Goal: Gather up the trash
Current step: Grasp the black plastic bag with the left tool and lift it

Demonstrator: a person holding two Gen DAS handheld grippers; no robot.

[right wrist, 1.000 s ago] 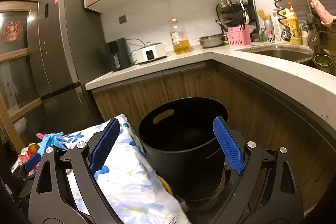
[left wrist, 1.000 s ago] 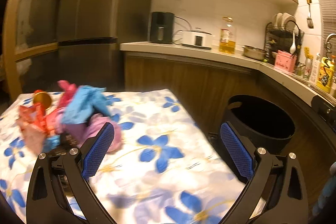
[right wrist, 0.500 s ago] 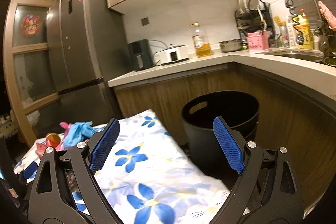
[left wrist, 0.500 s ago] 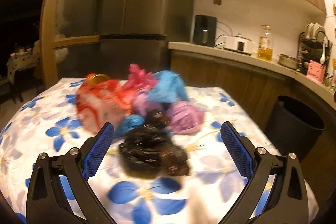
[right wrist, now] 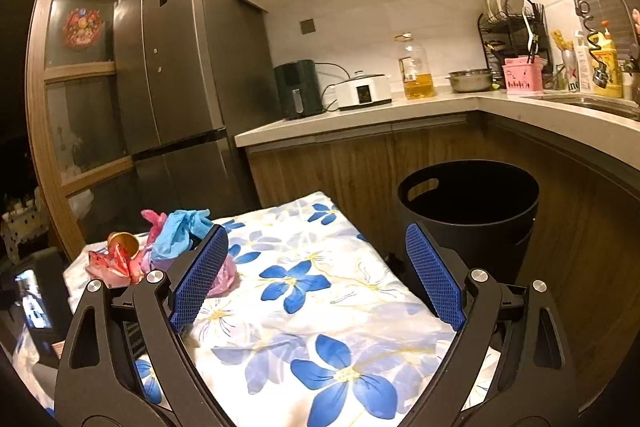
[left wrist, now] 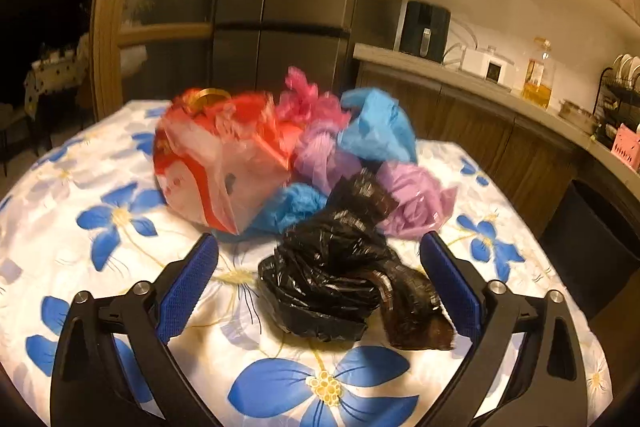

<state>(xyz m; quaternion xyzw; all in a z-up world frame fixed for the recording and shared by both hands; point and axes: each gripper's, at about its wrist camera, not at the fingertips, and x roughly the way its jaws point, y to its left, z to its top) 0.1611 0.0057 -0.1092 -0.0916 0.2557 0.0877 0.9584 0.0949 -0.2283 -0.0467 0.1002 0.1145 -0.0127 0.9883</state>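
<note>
On a tabletop [left wrist: 120,227] draped in a blue-flowered cloth, a heap of crumpled plastic bags lies near the middle toward the far edge. From left to right: one red-and-white bag [left wrist: 216,167] topped by one gold ring [left wrist: 206,95], one pink bag [left wrist: 304,103], two purple bags [left wrist: 416,203], two blue bags [left wrist: 378,127], and nearest the camera one black bag [left wrist: 332,275] with a brown piece touching its right side. The left claw [left wrist: 318,269] is spread wide but closing, the black bag between its pads, untouched. The right claw [right wrist: 316,271] is spread over the tabletop's right edge, holding nothing. One black bin [right wrist: 468,211] stands on the floor beside the tabletop's far right corner.
</note>
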